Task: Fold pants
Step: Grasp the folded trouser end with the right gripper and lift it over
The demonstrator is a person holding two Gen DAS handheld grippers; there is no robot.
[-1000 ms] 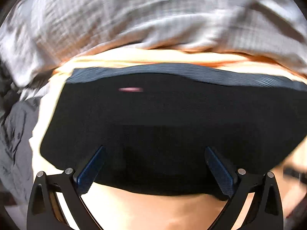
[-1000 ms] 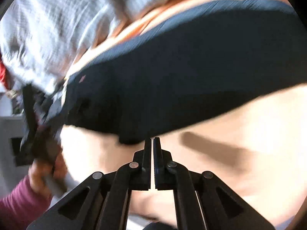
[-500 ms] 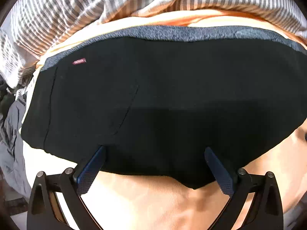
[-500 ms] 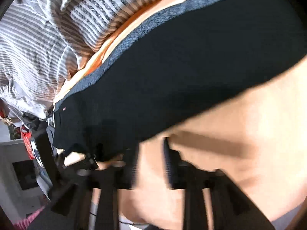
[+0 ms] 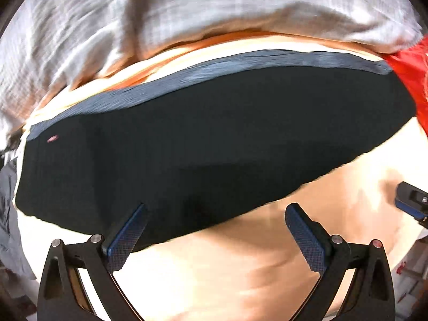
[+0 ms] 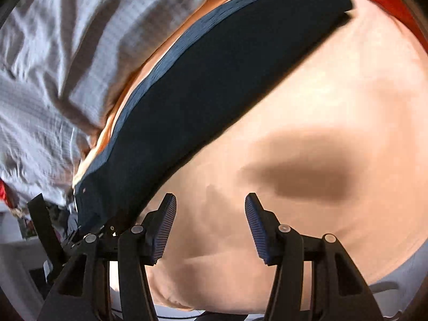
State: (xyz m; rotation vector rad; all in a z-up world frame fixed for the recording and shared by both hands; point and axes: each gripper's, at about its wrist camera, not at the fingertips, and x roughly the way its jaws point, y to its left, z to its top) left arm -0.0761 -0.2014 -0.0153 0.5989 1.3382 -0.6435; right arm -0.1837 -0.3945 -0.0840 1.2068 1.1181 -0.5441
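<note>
Pants [image 5: 214, 139] folded flat on peach sheet [image 5: 240, 267], waistband toward striped cloth [image 5: 133, 26]. Left gripper [image 5: 214, 238] wide open, empty — right gripper [image 6: 211, 222] just opened (nothing between), likely releasing the fold.

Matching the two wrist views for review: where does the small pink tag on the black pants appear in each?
Left wrist: the pink tag sits at far left, just under the grey-blue waistband.
Right wrist: the pink tag sits at lower left, near the same end of the pants.
Shared landmark: the waistband along the pants' upper edge.
</note>
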